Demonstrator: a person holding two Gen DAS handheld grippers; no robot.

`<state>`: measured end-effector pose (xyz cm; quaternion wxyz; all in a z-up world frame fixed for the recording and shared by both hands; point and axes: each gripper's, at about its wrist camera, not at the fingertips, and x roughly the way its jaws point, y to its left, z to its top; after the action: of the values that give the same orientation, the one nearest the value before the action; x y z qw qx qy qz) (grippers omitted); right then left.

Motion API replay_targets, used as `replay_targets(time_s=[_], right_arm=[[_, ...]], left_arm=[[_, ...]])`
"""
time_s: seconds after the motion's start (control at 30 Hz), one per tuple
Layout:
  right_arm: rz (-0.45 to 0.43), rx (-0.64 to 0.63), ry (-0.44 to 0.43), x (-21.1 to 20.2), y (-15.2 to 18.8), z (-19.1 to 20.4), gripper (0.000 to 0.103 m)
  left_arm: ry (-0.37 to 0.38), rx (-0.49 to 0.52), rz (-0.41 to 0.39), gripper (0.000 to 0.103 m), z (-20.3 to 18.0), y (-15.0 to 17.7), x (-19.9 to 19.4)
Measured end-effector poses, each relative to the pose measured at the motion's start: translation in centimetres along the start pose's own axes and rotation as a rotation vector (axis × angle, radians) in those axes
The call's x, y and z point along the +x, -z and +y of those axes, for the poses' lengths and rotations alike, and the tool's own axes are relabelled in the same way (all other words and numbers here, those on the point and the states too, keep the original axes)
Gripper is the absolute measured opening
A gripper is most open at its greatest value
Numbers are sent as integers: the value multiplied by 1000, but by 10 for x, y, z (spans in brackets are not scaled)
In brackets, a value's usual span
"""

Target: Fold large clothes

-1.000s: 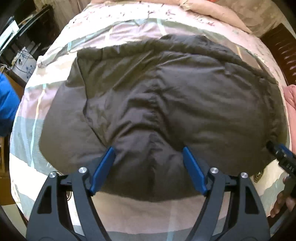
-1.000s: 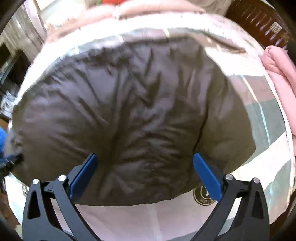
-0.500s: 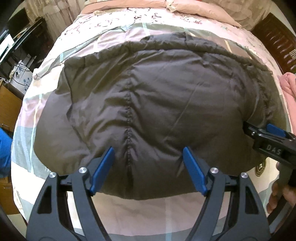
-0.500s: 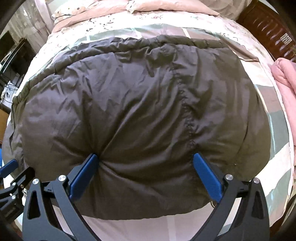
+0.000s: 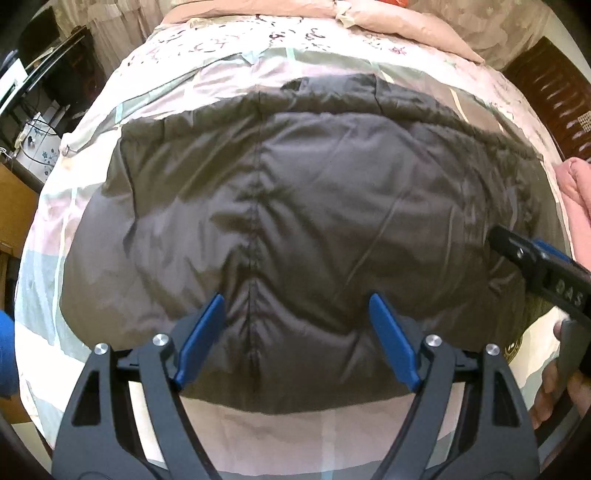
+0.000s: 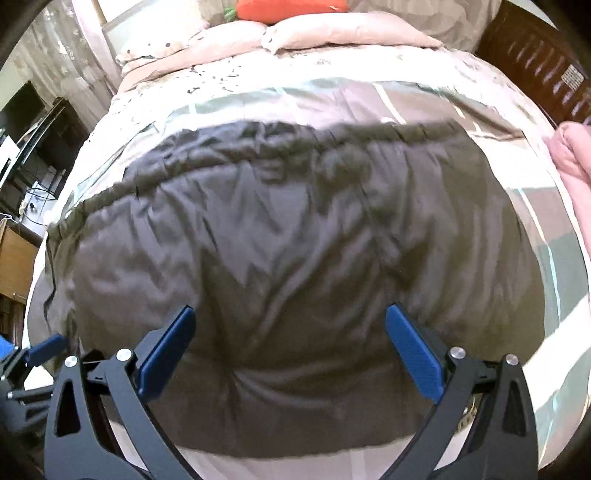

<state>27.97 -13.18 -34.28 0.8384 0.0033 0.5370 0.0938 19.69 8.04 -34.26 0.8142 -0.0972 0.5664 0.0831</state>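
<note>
A large dark grey padded garment (image 5: 314,221) lies spread on the bed and fills most of both views (image 6: 288,258). My left gripper (image 5: 295,325) is open and empty, its blue fingers above the garment's near edge. My right gripper (image 6: 291,332) is open and empty too, over the near edge further right. The right gripper's black and blue body shows at the right of the left wrist view (image 5: 543,269). The left gripper's tip shows at the lower left of the right wrist view (image 6: 33,354).
The bed has a pale pink, grey and green patterned cover (image 5: 184,81). Pink pillows (image 6: 295,33) and an orange plush (image 6: 291,7) lie at its head. A pink cloth (image 6: 572,158) lies right, a dark wooden headboard (image 5: 554,92) behind it. A desk with cables (image 5: 33,122) stands left.
Both grippers have pulled back and risen from the garment, so more of the bed and pillows shows. The garment now lies flatter and more spread out.
</note>
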Motion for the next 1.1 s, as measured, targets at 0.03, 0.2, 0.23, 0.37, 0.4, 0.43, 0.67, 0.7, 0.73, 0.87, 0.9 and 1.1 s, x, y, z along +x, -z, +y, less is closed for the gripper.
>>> replay_targets(time_s=[0.03, 0.2, 0.23, 0.37, 0.4, 0.43, 0.67, 0.7, 0.73, 0.87, 0.9, 1.1], right_arm=[[-7, -4, 4, 2, -7, 1, 102], [-33, -35, 27, 11, -47, 7, 102], [-27, -45, 21, 16, -55, 11, 102], [42, -173, 66, 49, -75, 30, 102], [54, -151, 57, 57, -80, 21, 102], [65, -92, 30, 60, -84, 5, 102], [48, 102, 255, 38, -79, -105, 102], [18, 101, 284, 22, -74, -109, 102], [-7, 92, 287, 6, -69, -107, 102], [-53, 96, 157, -70, -37, -72, 102], [-57, 96, 132, -86, -31, -63, 102], [-64, 25, 55, -187, -17, 1, 102]], left_arm=[[5, -2, -5, 82, 0, -2, -1], [-12, -83, -42, 82, 30, -41, -2], [-7, -113, -40, 82, 37, -52, 0], [-89, -59, -44, 82, 35, -104, 17], [-124, -32, -38, 82, 36, -109, 24], [-153, -21, -26, 82, 41, -112, 30], [-175, -226, 57, 82, 143, -81, 42], [-147, -236, 42, 82, 142, -77, 27], [-130, -230, 28, 83, 136, -75, 15], [-82, -125, -50, 98, 78, -58, -58], [-74, -99, -56, 99, 61, -53, -79], [24, -31, -106, 101, -4, -31, -195]])
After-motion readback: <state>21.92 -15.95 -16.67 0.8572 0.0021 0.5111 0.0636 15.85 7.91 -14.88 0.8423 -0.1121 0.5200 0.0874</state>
